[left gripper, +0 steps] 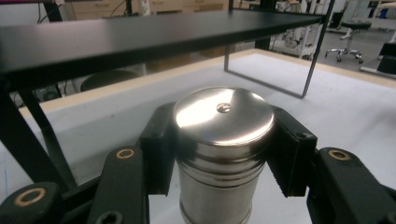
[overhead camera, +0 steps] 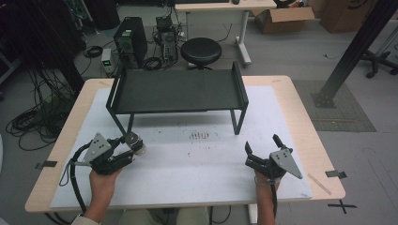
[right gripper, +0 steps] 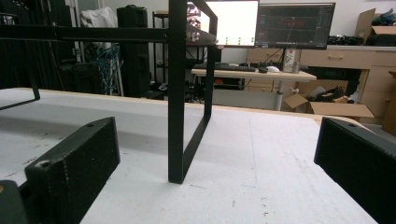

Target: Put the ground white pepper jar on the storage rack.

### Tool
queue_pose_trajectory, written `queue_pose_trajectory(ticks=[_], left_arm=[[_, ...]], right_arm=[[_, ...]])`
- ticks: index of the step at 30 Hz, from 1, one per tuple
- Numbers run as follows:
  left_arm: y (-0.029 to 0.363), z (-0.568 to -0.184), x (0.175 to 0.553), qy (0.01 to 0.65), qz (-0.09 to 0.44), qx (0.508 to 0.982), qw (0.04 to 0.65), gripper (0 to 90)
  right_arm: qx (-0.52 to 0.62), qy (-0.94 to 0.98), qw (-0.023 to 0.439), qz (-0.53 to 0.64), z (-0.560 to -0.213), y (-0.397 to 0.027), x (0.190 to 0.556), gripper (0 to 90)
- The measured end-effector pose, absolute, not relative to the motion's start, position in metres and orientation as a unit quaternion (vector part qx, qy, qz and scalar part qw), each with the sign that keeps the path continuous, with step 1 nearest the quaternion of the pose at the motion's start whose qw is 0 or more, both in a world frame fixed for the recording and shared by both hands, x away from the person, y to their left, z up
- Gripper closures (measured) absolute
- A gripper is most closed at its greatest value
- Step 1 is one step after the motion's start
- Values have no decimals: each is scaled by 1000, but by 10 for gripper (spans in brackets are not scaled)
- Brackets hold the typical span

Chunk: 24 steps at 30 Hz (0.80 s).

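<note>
Clamped by my left claw (left gripper: 223, 154), both pads pressed against its sides just under the lid, a steel can (left gripper: 220, 149) stands upright between the jaws, its flat top catching the light around a small dimple at the centre. From the high view I see that same can (overhead camera: 134, 143) near the table's left front, just in front of the left leg of the black shelf (overhead camera: 178, 90), with my left claw (overhead camera: 126, 149) reaching in from the lower left and my left hand (overhead camera: 103, 180) behind it. From the left gripper view the shelf's dark deck (left gripper: 140, 32) runs overhead and beyond the can, one thin leg frame standing farther off on the white mat (left gripper: 336, 102). My right claw (overhead camera: 262, 150) sits well apart at the table's right front, its jaws spread wide with nothing between them; in the right gripper view its two black pads (right gripper: 74, 163) frame bare mat and the shelf's right leg (right gripper: 176, 116) standing just ahead. The mat (overhead camera: 202, 164) covers most of the wooden table (overhead camera: 300, 122), with a faint patch of dark marks near its middle. Behind the table stand a round black stool (overhead camera: 201, 50) and a computer tower (overhead camera: 130, 40) amid cables on the floor.
</note>
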State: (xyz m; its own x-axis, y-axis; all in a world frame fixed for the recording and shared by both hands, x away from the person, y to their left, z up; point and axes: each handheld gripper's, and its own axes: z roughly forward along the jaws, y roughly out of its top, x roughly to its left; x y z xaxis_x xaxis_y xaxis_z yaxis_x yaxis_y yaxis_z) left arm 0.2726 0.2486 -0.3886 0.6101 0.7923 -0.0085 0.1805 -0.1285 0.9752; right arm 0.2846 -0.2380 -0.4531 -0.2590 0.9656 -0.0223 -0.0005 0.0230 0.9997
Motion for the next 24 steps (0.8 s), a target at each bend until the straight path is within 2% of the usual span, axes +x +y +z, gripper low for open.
queue_pose_trajectory(ticks=[24], left_arm=[[236,-327,285,321,272,694,584,495]], right_arm=[[427,566,433,557,-453,-239,285,0]])
